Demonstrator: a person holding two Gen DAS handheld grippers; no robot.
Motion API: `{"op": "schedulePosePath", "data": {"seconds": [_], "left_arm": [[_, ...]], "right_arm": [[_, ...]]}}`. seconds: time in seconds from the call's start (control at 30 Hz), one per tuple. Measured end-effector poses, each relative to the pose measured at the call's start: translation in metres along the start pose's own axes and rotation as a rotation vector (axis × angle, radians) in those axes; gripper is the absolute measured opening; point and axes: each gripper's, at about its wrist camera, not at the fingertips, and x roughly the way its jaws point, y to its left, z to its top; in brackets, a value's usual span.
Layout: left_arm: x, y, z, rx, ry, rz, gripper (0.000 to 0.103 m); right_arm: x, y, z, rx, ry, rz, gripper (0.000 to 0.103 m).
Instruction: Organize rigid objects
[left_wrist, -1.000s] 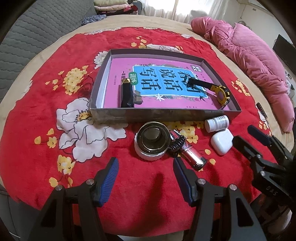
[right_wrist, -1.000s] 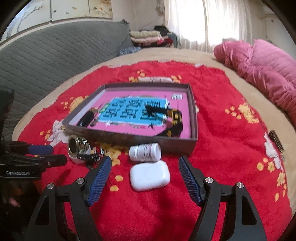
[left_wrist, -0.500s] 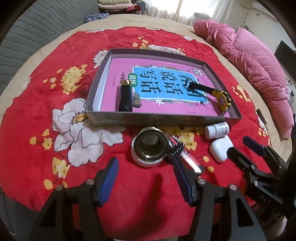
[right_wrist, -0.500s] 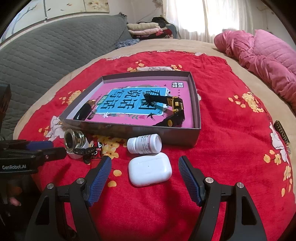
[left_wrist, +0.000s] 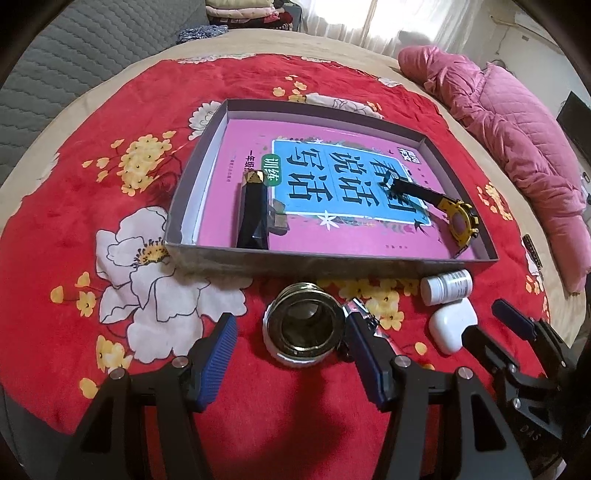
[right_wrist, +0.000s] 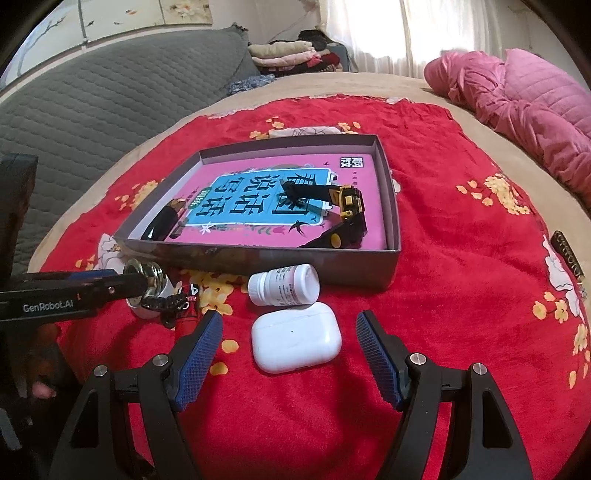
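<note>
A shallow grey box (left_wrist: 207, 254) (right_wrist: 391, 206) on the red flowered cloth holds a pink book, a black lipstick-like tube (left_wrist: 253, 210) and a black-and-yellow watch (left_wrist: 460, 221) (right_wrist: 349, 203). In front of it lie a round metal tin (left_wrist: 303, 325), a small clear bottle (left_wrist: 373, 325) beside it, a white pill bottle (right_wrist: 284, 284) (left_wrist: 447, 286) on its side and a white earbud case (right_wrist: 295, 339) (left_wrist: 452, 325). My left gripper (left_wrist: 290, 354) hangs open just above the tin. Open too, my right gripper (right_wrist: 290, 350) straddles the earbud case without touching it.
A pink quilted coat (right_wrist: 517, 107) lies at the far right of the bed. A grey padded headboard (right_wrist: 92, 110) and folded clothes (right_wrist: 284, 53) stand behind. A dark strap-like item (right_wrist: 567, 254) lies at the cloth's right edge.
Both grippers have edged slightly forward and lower toward the items in front of the box; the tin and the earbud case now sit closer between their fingers. Nothing was gripped.
</note>
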Motion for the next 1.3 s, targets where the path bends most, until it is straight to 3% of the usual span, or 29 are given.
{"op": "schedulePosePath", "data": {"seconds": [0.8,1.3], "left_arm": [[0.006,0.000,0.003,-0.029,0.012,-0.003,0.060],[0.017,-0.011,0.010,-0.029,0.028,0.099,0.060]], "right_arm": [[0.042,0.001,-0.008,-0.042,0.135,-0.015,0.076],[0.052,0.000,-0.008,-0.057,0.141,-0.019,0.076]]}}
